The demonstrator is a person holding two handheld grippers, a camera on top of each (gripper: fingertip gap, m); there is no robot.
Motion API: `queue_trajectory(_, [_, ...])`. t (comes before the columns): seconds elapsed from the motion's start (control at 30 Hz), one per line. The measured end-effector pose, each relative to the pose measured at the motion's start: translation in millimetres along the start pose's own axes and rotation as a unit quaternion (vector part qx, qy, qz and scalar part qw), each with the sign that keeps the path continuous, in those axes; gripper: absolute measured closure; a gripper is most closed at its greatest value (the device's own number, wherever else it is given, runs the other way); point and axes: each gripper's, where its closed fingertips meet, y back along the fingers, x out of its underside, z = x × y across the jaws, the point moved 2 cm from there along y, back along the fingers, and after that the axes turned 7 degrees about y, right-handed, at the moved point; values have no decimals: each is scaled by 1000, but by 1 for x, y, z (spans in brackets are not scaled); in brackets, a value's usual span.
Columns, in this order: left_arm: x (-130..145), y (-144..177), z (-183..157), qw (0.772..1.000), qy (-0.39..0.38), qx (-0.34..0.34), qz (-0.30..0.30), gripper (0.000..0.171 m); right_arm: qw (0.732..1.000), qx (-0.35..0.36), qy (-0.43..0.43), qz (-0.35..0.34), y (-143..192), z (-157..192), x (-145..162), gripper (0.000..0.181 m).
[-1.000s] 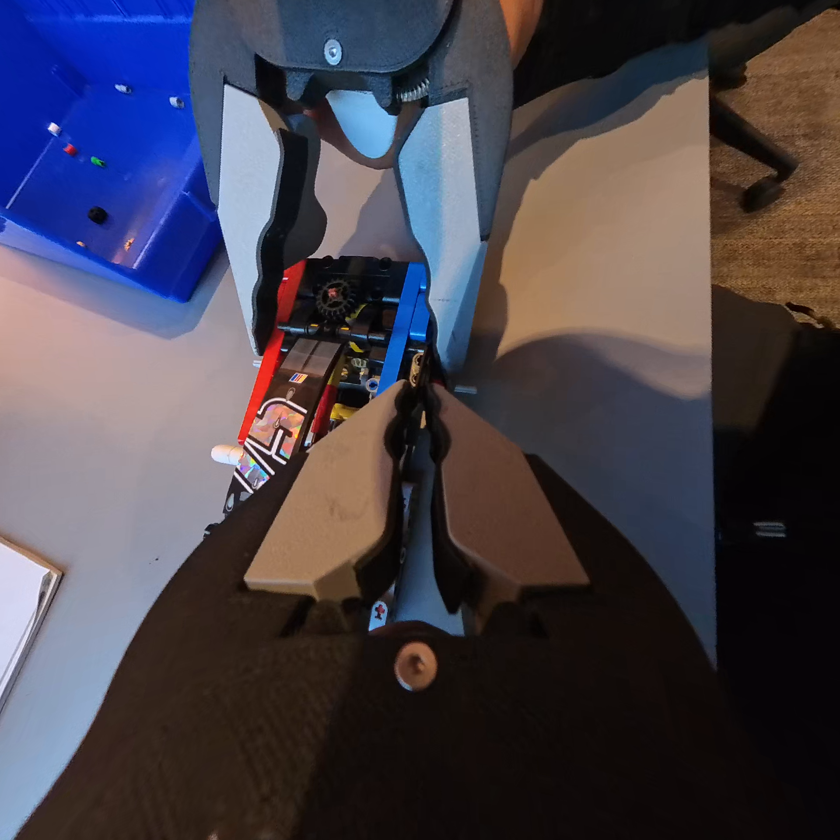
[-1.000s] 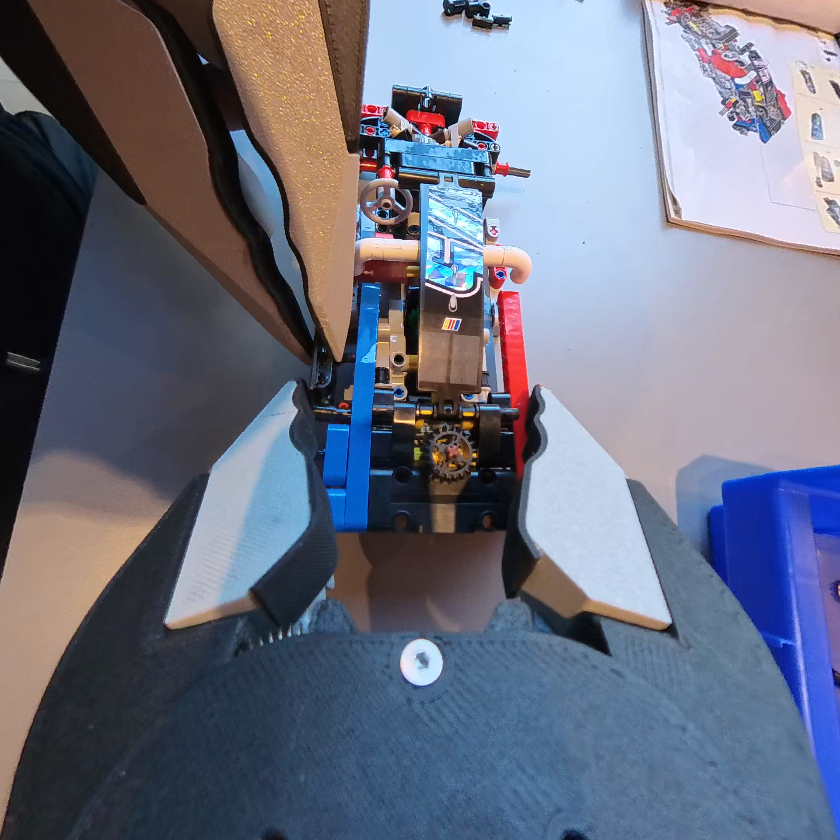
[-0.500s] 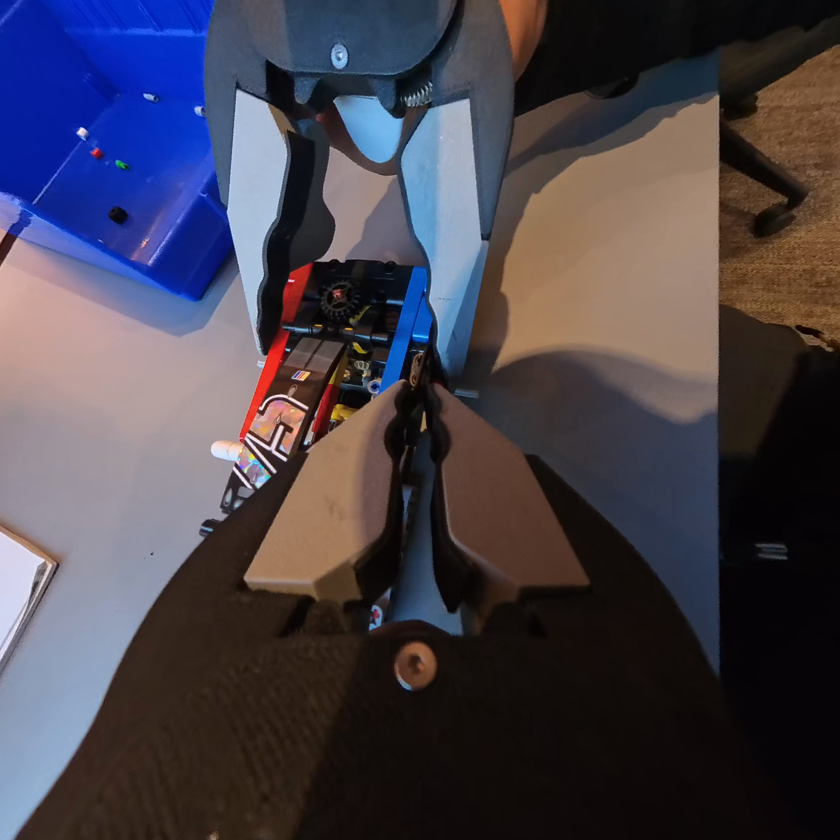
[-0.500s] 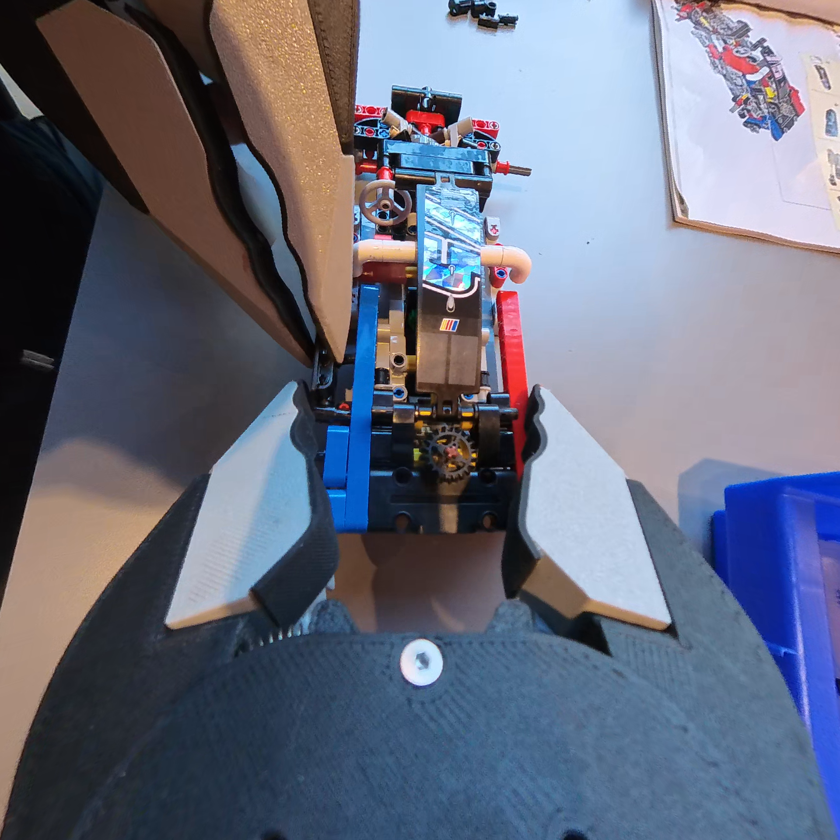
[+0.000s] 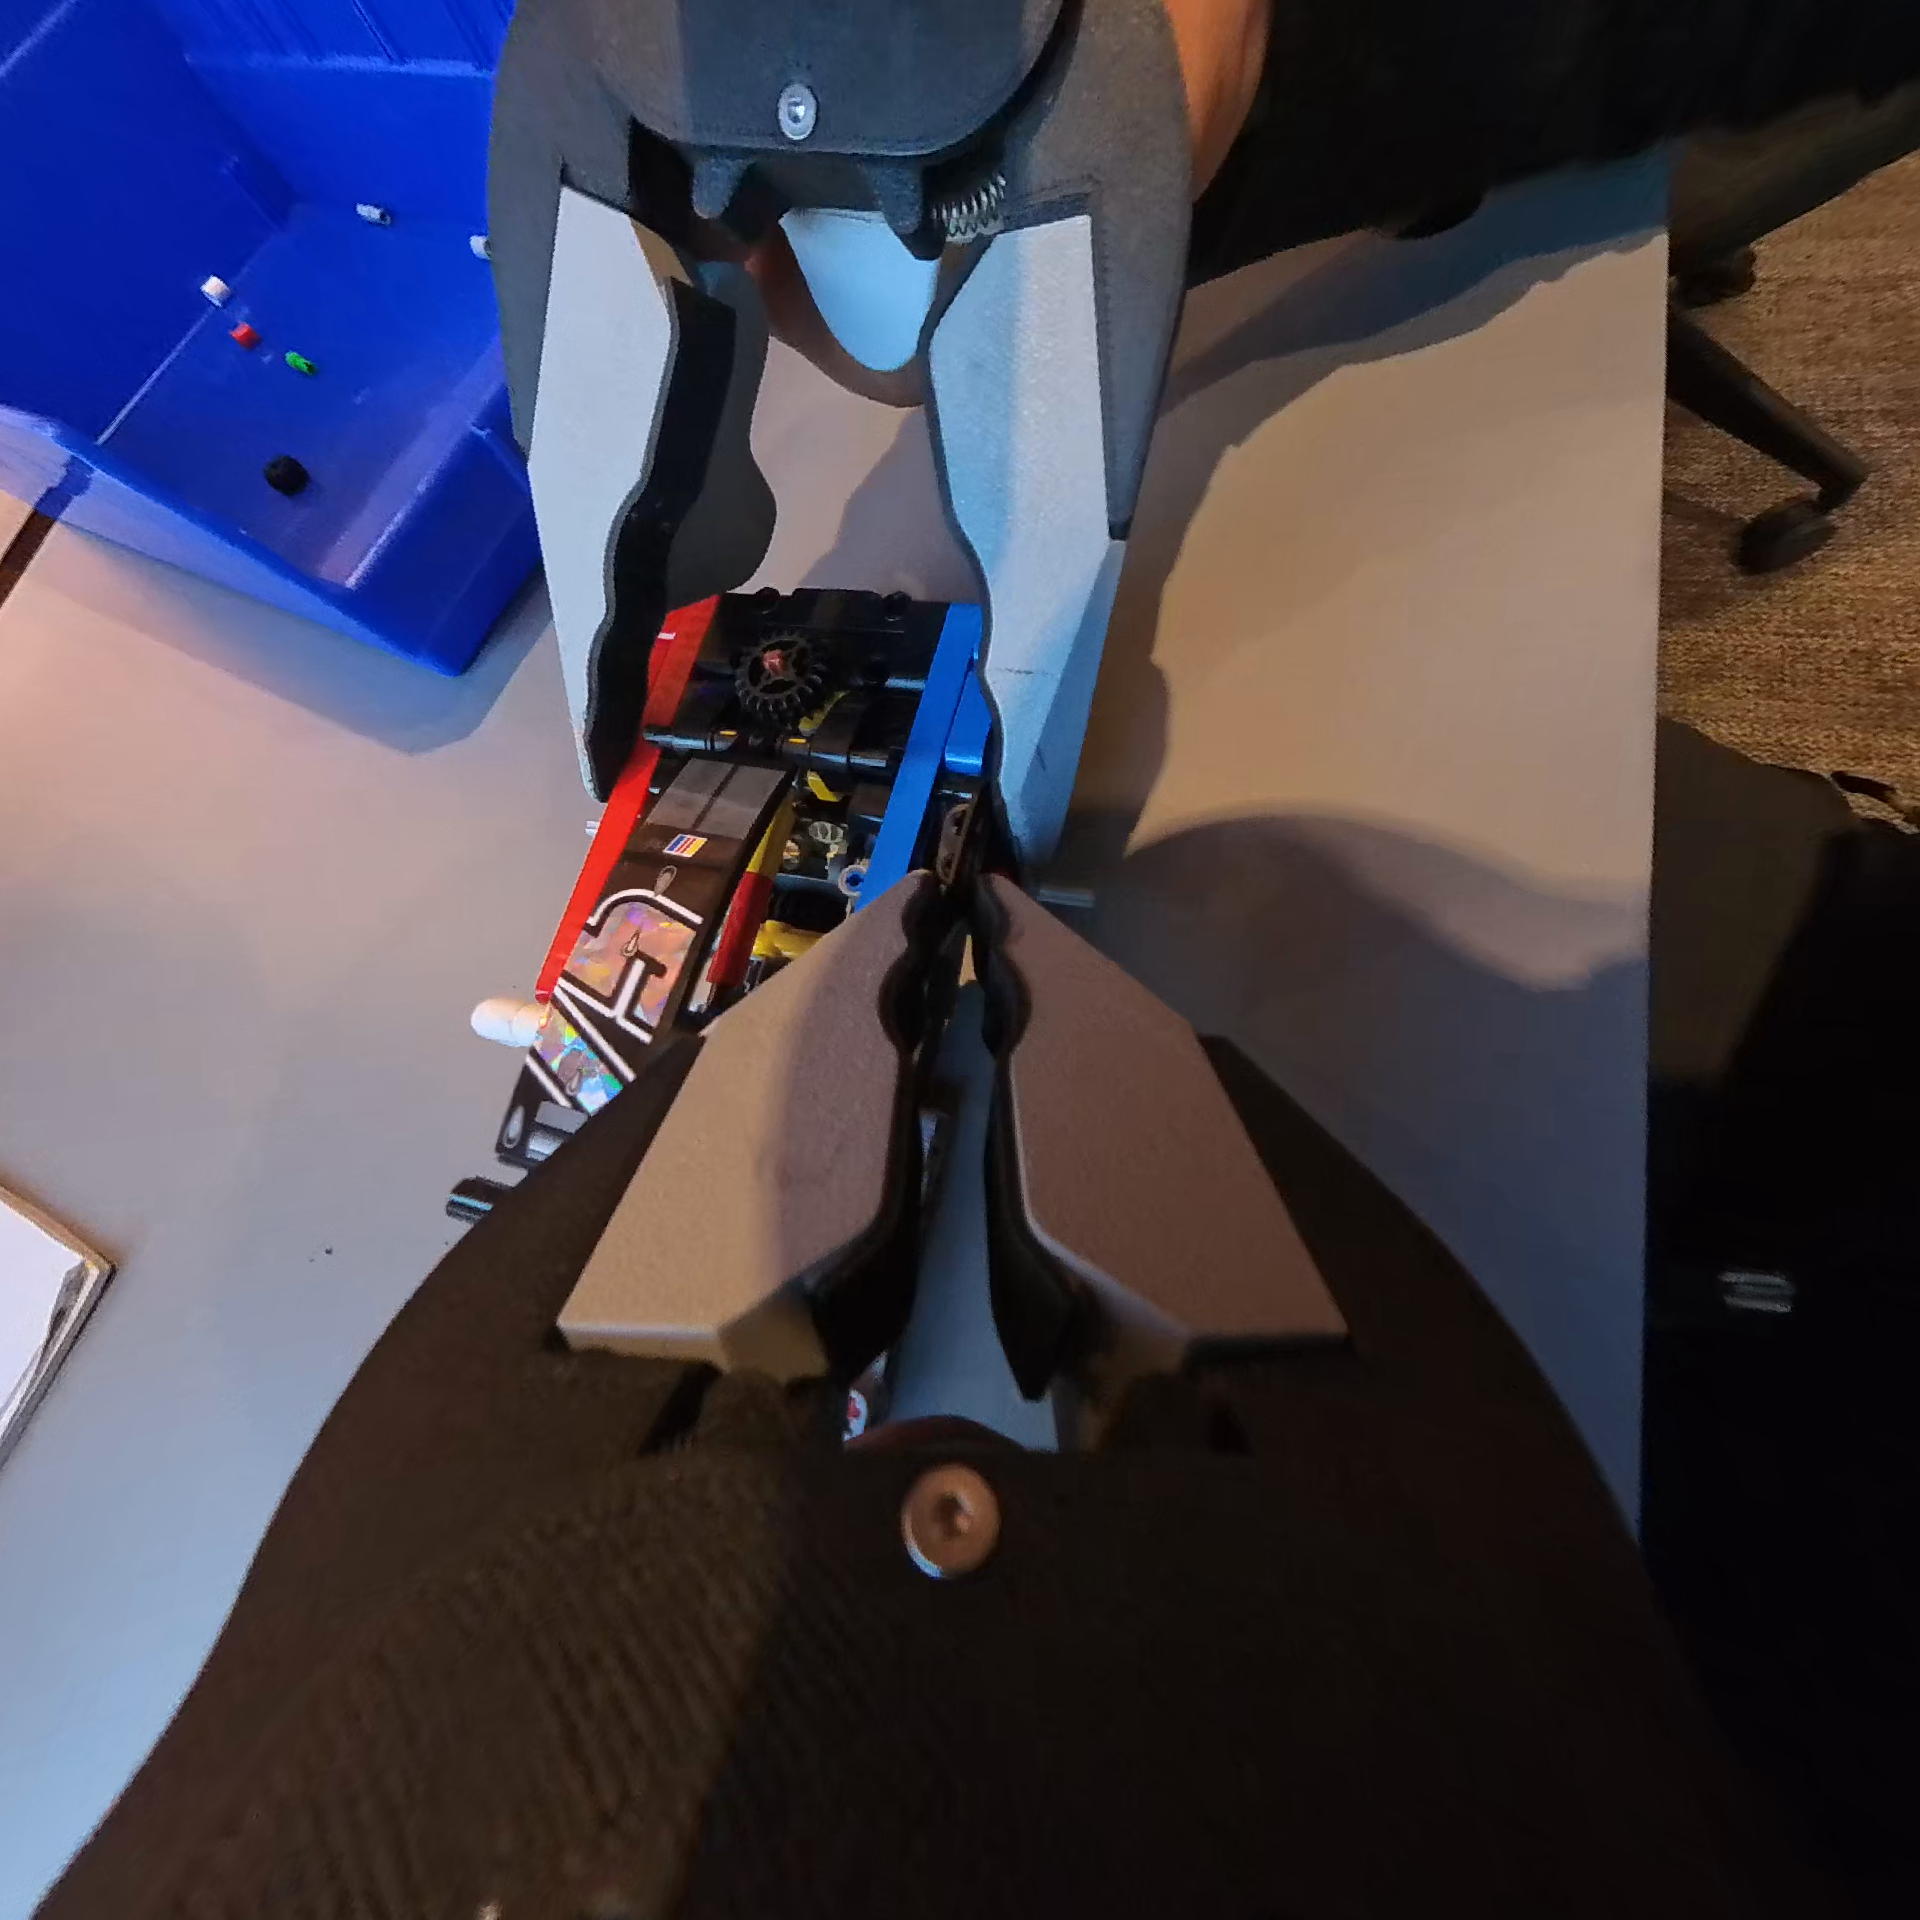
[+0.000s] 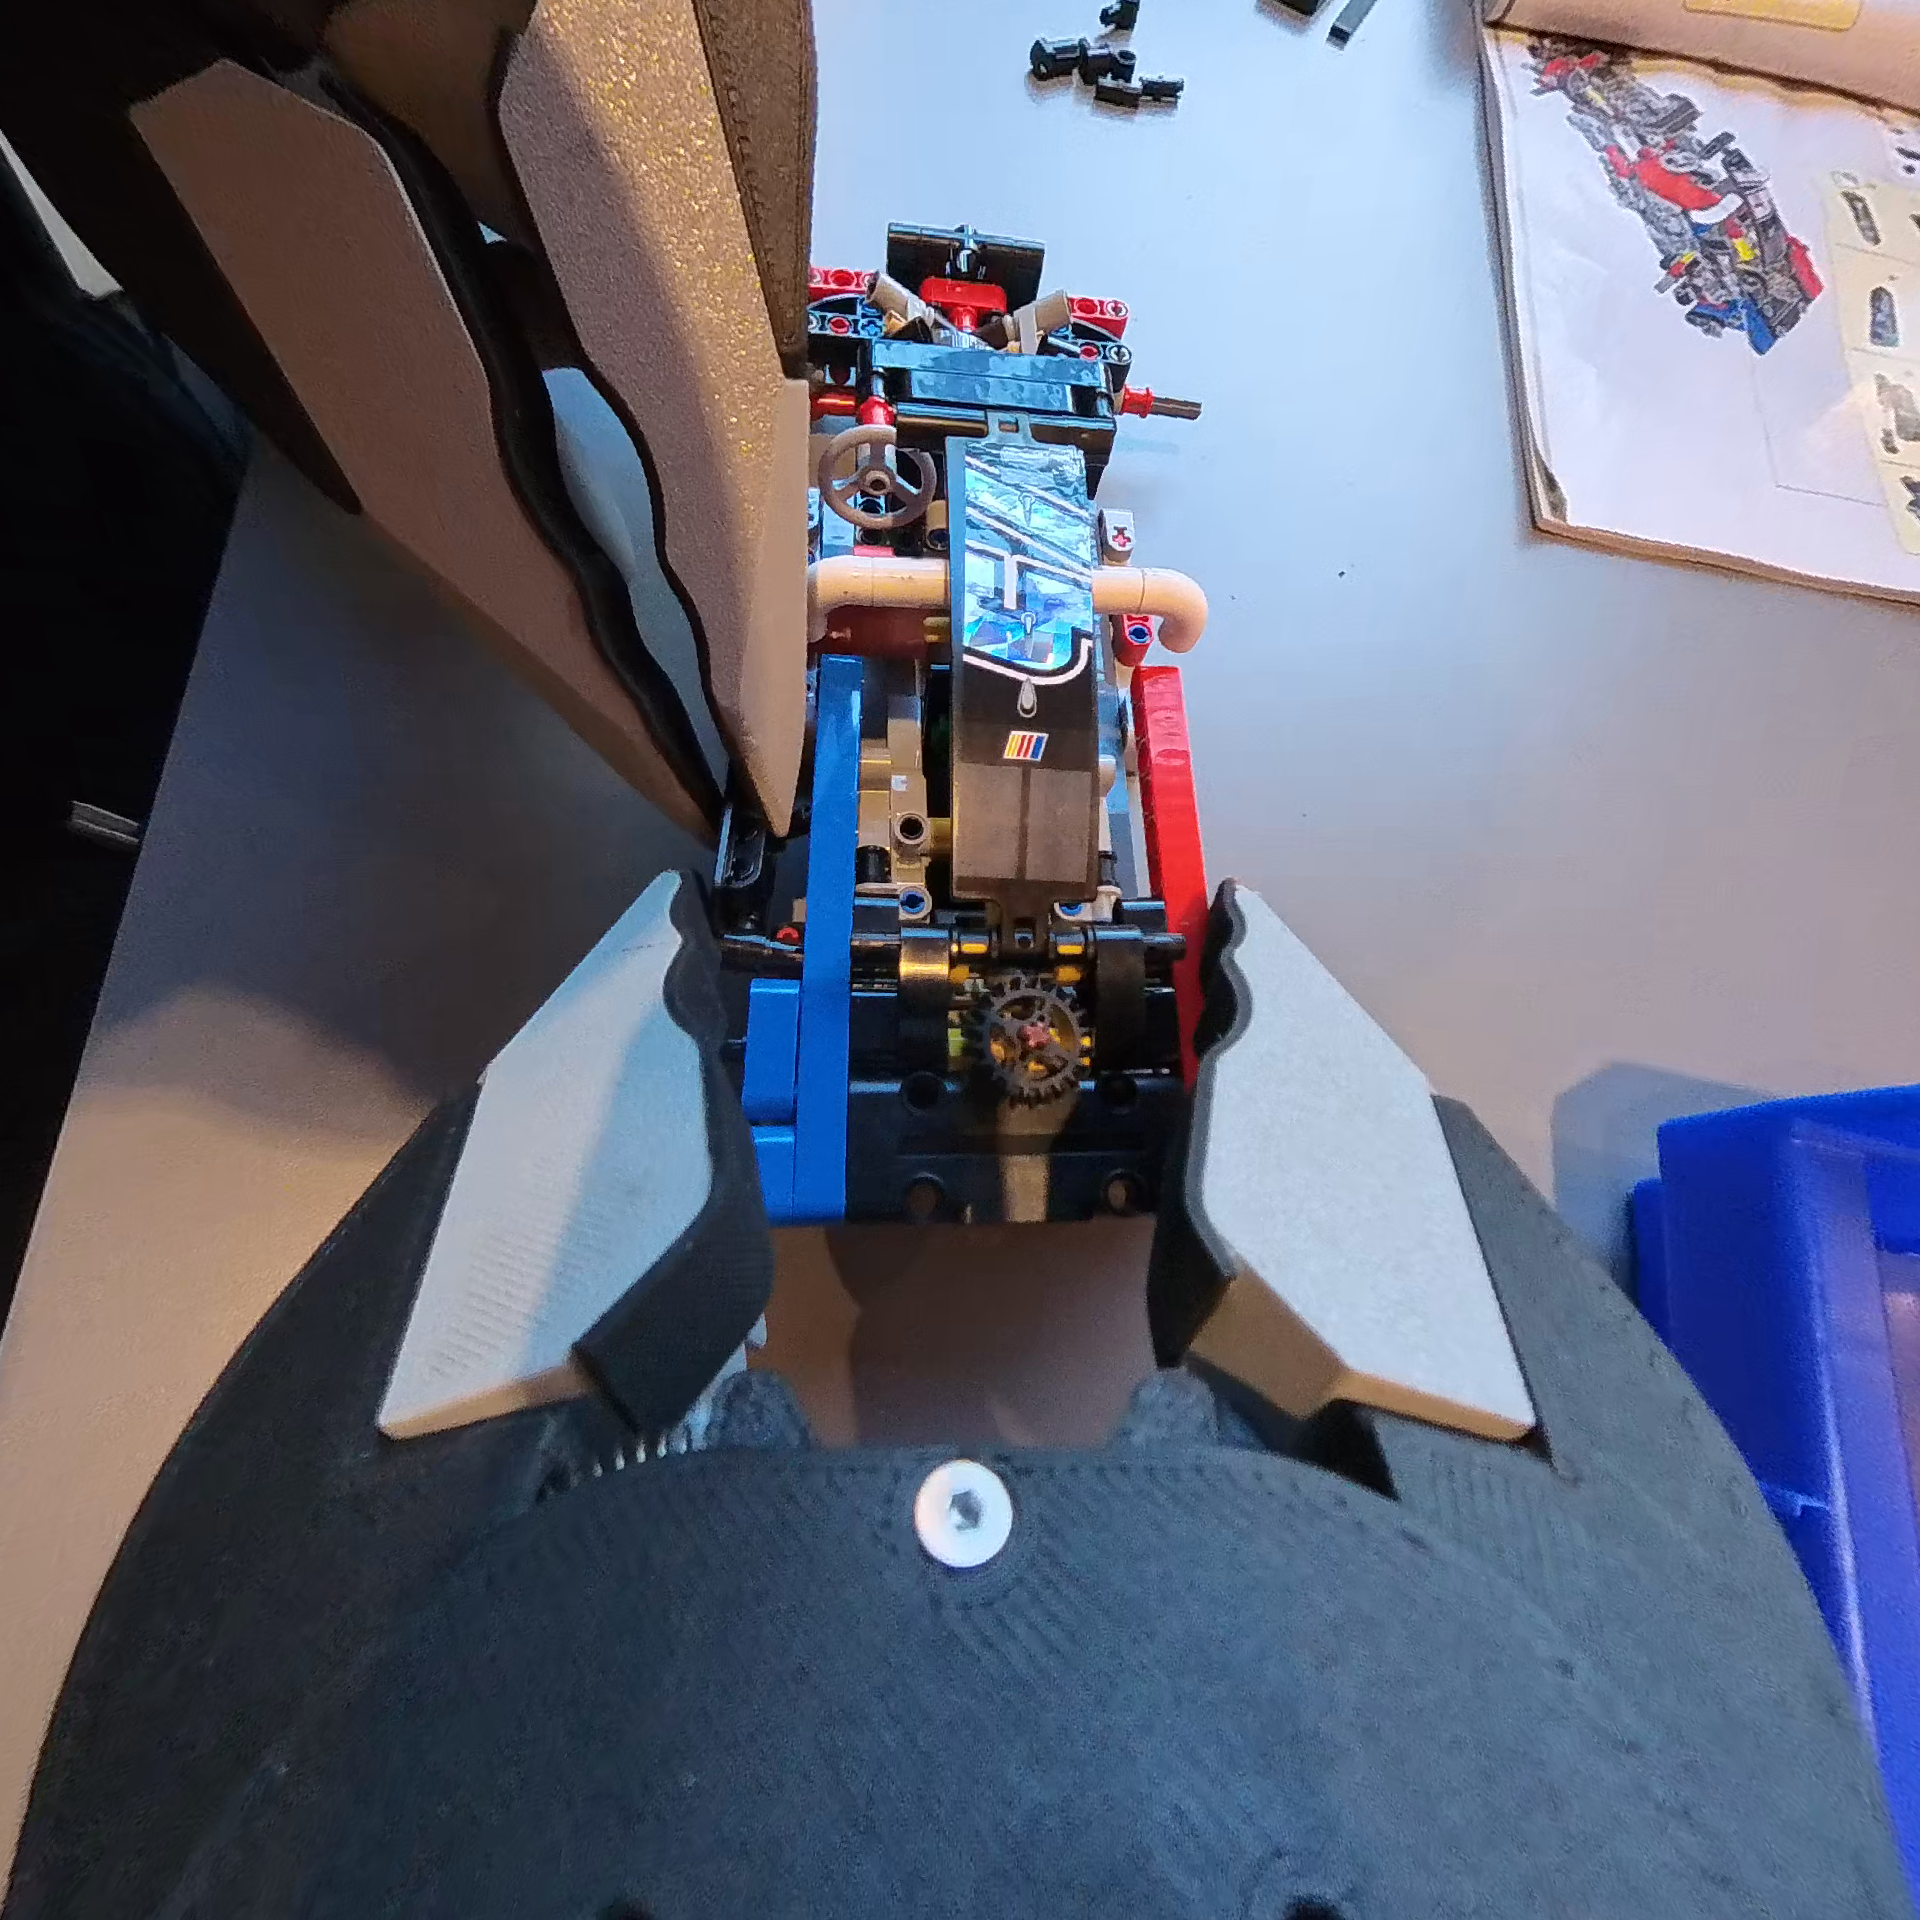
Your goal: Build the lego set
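Observation:
The lego car (image 6: 1023,790), black with a blue left beam, a red right beam and a shiny sticker panel, lies on the grey table (image 6: 1351,831). My right gripper (image 6: 966,987) is shut on the car's rear end, one finger on the blue side and one on the red side, with the black gear between them. My left gripper (image 5: 956,894) is shut on a small black piece (image 5: 958,847) and holds it against the car's blue side near the rear. In the right wrist view the left gripper (image 6: 753,816) comes in from the upper left. In the left wrist view the right gripper (image 5: 805,717) reaches in from the top.
A blue bin (image 5: 260,436) with a few small parts stands beside the car and also shows in the right wrist view (image 6: 1787,1299). The instruction booklet (image 6: 1714,312) lies at the far right. Loose black pieces (image 6: 1107,73) lie beyond the car. The table edge (image 5: 1657,727) and a chair base (image 5: 1766,468) are close by.
Both grippers keep their holds. The views have shifted only slightly; the small black piece stays against the blue side.

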Motion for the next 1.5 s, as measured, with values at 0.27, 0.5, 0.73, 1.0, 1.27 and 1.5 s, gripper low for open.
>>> queue_trajectory(0.27, [-1, 0, 0, 1000, -1, 1, 9, 170, 1000, -4, 3, -11, 0, 0, -1, 90])
queue_trajectory(0.5, [0, -2, 0, 999, -19, -12, 24, 170, 1000, 1, 12, -4, -1, -1, 0, 89])
queue_trajectory(0.73, [-2, -1, 0, 1000, 8, 2, 26, 171, 1000, 1, 11, -10, -1, -1, 0, 90])
queue_trajectory(1.0, [-4, -2, 0, 999, 27, 10, 21, 170, 1000, -9, 15, -20, 0, -1, -1, 90])
queue_trajectory(1.27, [-5, -3, 0, 999, 30, -9, 20, 171, 1000, -14, 18, -20, 0, -1, 0, 90])
queue_trajectory(1.5, [-5, -2, 1, 998, 61, 8, 11, 170, 1000, -11, 12, -22, -1, -2, -1, 90])
